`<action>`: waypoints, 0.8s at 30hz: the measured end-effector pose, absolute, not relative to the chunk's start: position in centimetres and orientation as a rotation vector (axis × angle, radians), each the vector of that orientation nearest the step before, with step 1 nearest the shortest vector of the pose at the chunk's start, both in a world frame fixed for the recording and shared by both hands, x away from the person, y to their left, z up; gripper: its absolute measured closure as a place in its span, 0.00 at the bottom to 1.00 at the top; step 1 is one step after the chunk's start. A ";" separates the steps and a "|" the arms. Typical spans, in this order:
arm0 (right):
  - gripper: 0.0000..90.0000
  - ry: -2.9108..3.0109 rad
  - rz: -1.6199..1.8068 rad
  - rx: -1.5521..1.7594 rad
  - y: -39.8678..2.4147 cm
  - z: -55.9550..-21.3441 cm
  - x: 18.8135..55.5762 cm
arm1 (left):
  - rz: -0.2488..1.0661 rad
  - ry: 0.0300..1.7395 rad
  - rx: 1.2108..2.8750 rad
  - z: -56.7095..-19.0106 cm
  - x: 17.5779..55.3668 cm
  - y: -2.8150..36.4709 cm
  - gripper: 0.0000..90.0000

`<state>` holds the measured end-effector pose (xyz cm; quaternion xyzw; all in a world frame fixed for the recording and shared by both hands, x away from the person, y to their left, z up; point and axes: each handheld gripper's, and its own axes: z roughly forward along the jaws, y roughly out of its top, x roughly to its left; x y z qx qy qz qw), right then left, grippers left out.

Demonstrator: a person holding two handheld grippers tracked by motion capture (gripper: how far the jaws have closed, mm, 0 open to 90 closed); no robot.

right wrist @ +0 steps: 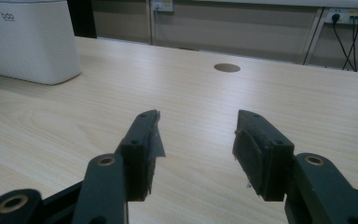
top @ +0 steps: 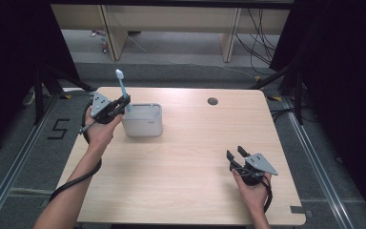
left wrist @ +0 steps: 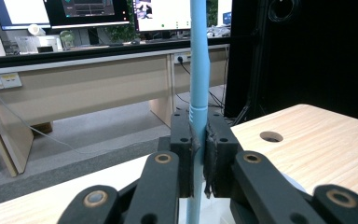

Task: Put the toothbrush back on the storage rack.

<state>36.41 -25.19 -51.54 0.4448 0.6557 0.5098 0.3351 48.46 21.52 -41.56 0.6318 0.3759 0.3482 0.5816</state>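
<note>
In the left gripper view, the light-blue toothbrush [left wrist: 199, 70] runs off the top edge, so its head is cut away, and its lower end is hidden behind the left tongs [left wrist: 199, 154] clamped on it. The white container [right wrist: 30, 39] is cropped by the top and left edges in the right gripper view, where its small printed mark is too tiny to read. In the high view, the container's inside [top: 145, 112] is too small to make out.
</note>
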 end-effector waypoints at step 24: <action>0.56 1.714 1.325 1.129 -25.3 -51.6 36.5 | 0.807 0.931 1.502 -43.2 49.1 22.2 0.92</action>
